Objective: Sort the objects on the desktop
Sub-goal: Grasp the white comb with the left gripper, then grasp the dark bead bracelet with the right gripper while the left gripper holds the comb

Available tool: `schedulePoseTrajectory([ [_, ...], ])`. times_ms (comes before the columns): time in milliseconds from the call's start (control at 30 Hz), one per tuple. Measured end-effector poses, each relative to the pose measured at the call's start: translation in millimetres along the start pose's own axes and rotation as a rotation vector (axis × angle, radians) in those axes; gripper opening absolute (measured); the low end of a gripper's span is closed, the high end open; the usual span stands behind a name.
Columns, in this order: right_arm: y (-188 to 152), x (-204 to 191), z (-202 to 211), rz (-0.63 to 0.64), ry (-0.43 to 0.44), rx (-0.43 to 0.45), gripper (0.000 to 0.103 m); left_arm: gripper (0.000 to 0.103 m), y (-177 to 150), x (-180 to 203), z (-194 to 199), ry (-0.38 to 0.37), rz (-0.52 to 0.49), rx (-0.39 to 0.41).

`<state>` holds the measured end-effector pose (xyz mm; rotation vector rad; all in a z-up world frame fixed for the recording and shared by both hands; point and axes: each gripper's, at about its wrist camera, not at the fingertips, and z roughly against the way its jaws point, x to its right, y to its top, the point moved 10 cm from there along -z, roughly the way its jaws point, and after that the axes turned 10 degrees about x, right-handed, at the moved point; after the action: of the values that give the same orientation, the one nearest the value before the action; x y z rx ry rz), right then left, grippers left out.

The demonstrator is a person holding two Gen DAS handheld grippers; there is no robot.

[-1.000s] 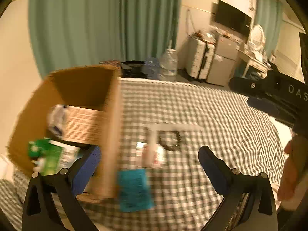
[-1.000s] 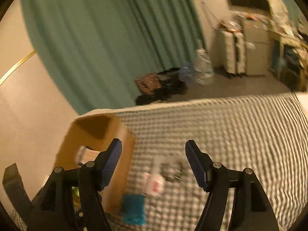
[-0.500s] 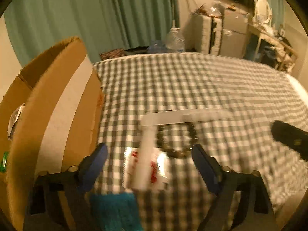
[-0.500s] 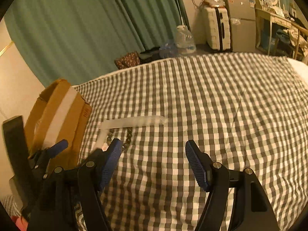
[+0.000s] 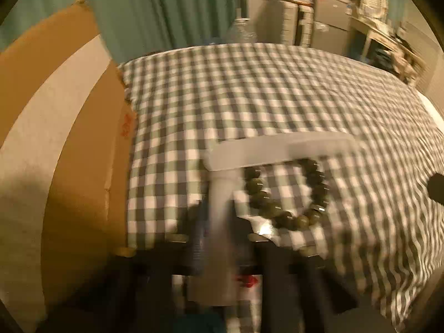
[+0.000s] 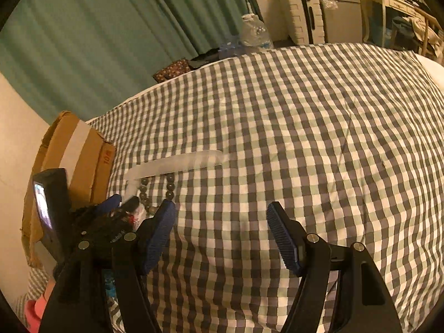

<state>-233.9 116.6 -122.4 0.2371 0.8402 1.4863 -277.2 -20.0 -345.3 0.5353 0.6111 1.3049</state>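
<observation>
Red print is showing on the side of the cardboard box [image 6: 83,163] standing at the left edge of the checked cloth [image 6: 291,138]; it is looking like "10" followed by a character too small to read. In the left wrist view that print is blurring beyond reading.

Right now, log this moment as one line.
left hand-held gripper: straddling clear strip, grip unclear | right hand-held gripper: open, empty, over checked cloth | bead bracelet: on cloth beside strip | cardboard box: left

My left hand-held gripper [image 5: 222,238] drops from the cardboard box [image 5: 69,144]; its jaws narrow around the translucent stick [image 5: 222,208].
</observation>
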Motion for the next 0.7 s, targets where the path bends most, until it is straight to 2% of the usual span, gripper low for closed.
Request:
schedulePoseTrajectory([
  [67,1,-1,1,0.005,-0.009,0.006,0.069,0.008,6,-1,11,0.034,-0.025,0.043],
  [233,-3,-14,-5,0.036,0.008,0.004,0.069,0.008,24,-8,39,0.006,0.074,0.138],
  [467,-19,-68,-45,0.199,0.068,-0.036,0.068,0.008,25,-6,40,0.066,0.057,0.149],
  [600,-17,-81,-76,0.178,0.073,-0.052,0.068,0.009,27,-9,44,0.070,0.052,0.163],
  [633,-19,-81,-82,0.162,0.077,-0.065,0.064,0.009,27,-10,43,0.073,0.049,0.164],
  [667,-22,-79,-90,0.150,0.067,-0.085,0.057,0.009,28,-11,42,0.070,0.051,0.164],
  [700,-25,-75,-97,0.154,0.035,-0.094,0.051,0.009,27,-12,42,0.059,0.055,0.166],
])
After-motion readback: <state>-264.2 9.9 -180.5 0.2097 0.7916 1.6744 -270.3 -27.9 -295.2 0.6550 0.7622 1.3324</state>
